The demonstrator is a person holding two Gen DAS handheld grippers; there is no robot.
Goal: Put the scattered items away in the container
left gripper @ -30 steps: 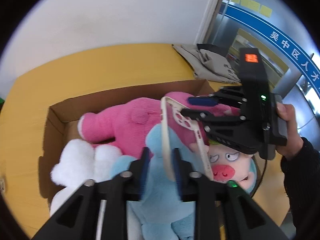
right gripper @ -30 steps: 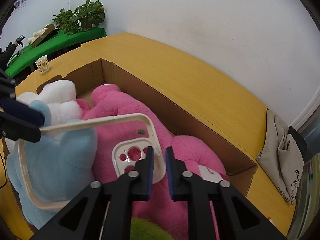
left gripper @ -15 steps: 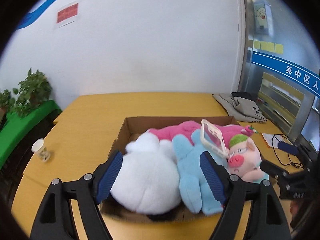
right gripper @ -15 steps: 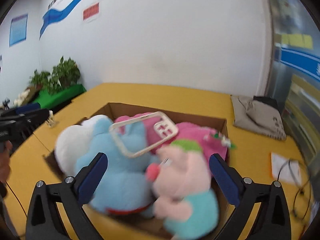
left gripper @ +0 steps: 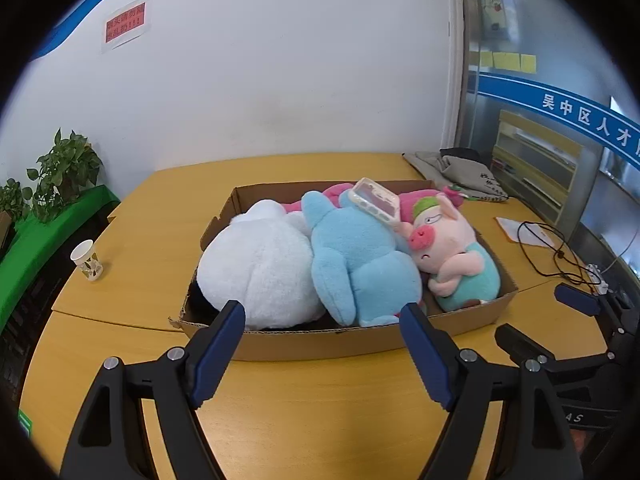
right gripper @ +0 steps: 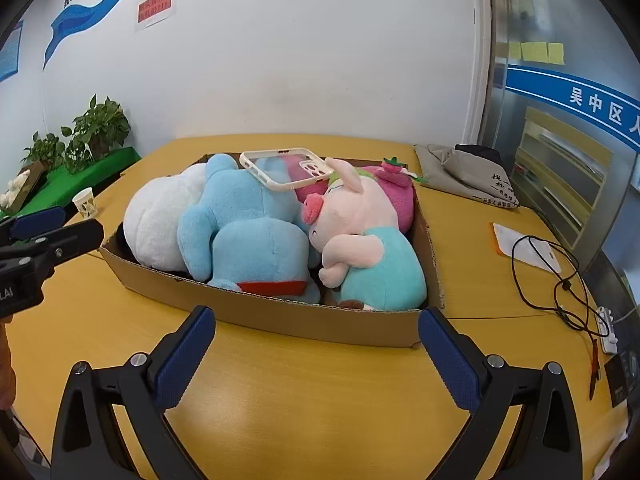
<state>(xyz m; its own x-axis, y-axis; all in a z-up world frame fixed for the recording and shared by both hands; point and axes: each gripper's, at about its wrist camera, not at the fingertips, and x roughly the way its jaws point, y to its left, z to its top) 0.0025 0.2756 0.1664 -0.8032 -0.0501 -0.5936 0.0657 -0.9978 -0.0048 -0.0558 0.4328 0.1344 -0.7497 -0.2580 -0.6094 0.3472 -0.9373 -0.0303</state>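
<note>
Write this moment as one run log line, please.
left gripper: open, empty | right gripper: open, empty | phone case: atop plush toys | cardboard box: full

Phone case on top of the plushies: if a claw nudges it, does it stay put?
Probably not. The phone case is a thin open frame lying tilted across the blue plush and the pig plush, so it looks light and likely to slide. The soft, uneven support may let it tip further into the cardboard box.

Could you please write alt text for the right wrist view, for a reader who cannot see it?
A cardboard box on a yellow table holds white, blue, pig and pink plush toys, with a cream phone case resting on top. The right gripper is open and empty in front.
</note>
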